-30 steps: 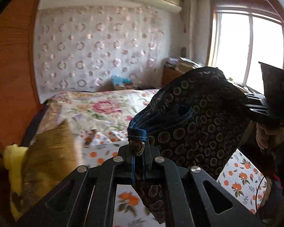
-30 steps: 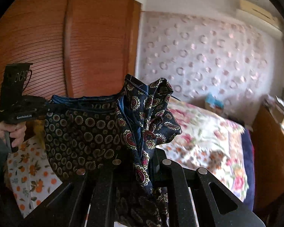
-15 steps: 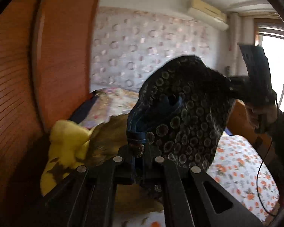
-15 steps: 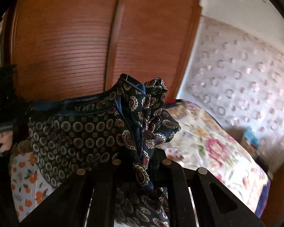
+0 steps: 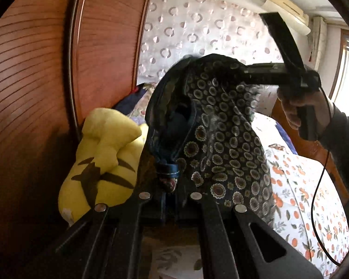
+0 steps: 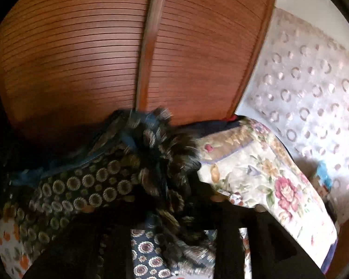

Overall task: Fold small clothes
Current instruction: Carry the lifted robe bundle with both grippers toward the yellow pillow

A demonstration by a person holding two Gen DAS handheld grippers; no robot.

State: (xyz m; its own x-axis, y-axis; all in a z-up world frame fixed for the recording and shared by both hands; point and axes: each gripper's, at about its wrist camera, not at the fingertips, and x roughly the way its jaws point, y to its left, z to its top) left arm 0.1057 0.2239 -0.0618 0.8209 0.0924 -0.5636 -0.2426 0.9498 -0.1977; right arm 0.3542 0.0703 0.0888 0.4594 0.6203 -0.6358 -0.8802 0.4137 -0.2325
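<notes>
A small dark navy garment (image 5: 221,144) with a ring-and-flower print hangs in the air, stretched between both grippers. My left gripper (image 5: 168,186) is shut on its blue-trimmed edge at the bottom middle of the left wrist view. My right gripper (image 5: 242,73) is seen there at the upper right, held in a hand, shut on the garment's other edge. In the right wrist view the garment (image 6: 100,186) is motion-blurred and bunches over my right gripper (image 6: 172,200), hiding its fingertips.
A yellow plush toy (image 5: 100,162) lies at the left against a brown slatted wardrobe (image 6: 128,46). The bed has an orange-flower sheet (image 5: 302,197) and a floral quilt (image 6: 267,174). A black cable (image 5: 318,186) hangs from the right hand.
Both grippers have swung left toward the wardrobe with the garment held between them. The right gripper has come closer to the left one, and the right wrist view has blurred.
</notes>
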